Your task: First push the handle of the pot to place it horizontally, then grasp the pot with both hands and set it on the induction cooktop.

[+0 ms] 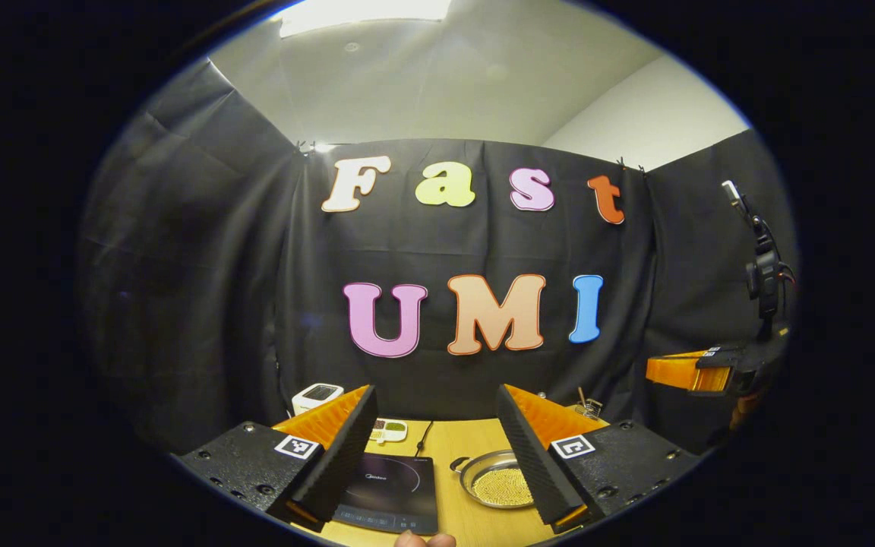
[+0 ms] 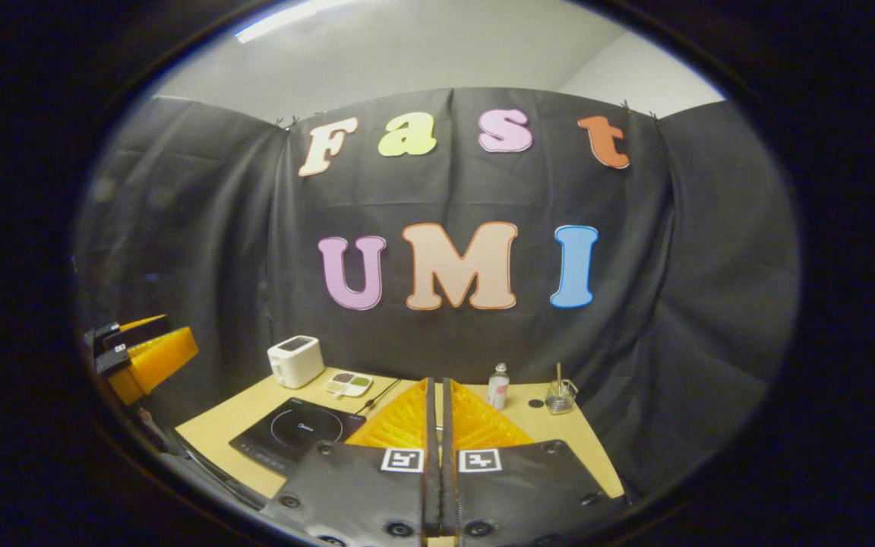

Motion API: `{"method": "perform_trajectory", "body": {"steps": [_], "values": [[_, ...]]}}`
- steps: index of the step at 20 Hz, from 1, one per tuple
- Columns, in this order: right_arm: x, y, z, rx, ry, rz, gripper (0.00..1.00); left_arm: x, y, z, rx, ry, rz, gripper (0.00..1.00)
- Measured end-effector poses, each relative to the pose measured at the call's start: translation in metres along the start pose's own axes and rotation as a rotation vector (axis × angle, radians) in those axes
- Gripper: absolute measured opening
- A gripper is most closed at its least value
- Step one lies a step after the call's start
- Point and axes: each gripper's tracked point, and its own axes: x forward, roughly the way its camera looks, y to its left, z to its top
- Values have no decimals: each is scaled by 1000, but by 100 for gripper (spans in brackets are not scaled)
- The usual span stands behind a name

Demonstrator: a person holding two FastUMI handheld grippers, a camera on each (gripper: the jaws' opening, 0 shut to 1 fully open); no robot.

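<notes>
Step 1 pending: your left gripper (image 1: 435,448) gapes wide, right gripper (image 2: 438,414) closed empty; lower onto pot (image 1: 500,479) handle (image 1: 459,463), push.

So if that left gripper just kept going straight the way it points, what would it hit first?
Probably the booth's black cloth wall. The left gripper, jaws open, is aimed above the table, so the pot and the induction cooktop lie below its line. Depth is hard to judge here.
</notes>
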Motion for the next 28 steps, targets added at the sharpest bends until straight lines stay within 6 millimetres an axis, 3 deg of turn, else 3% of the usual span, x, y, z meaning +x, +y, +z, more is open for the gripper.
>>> {"method": "perform_trajectory", "body": {"steps": [3, 6, 10, 11, 15, 23, 25, 28], "values": [[14, -2, -22, 48, 60, 25, 2, 10, 7, -10, -3, 23, 18, 93], [37, -7, -58, 81, 158, 69, 2, 31, 6, -27, 16, 74, 43, 95], [62, -17, -87, 109, 236, 144, 0, 60, -1, -41, 29, 101, 73, 92], [68, -18, -94, 123, 254, 167, 3, 65, -2, -42, 22, 104, 82, 95], [92, -31, -143, 139, 369, 241, 0, 83, -8, -58, 5, 147, 143, 93], [98, -35, -256, 119, 628, 383, 0, 100, -27, -91, 44, 253, 172, 96], [95, -33, -284, 113, 712, 401, 0, 104, -26, -105, 47, 307, 170, 94], [87, -34, -330, 76, 832, 409, 0, 114, -21, -110, 40, 315, 187, 96]]}}
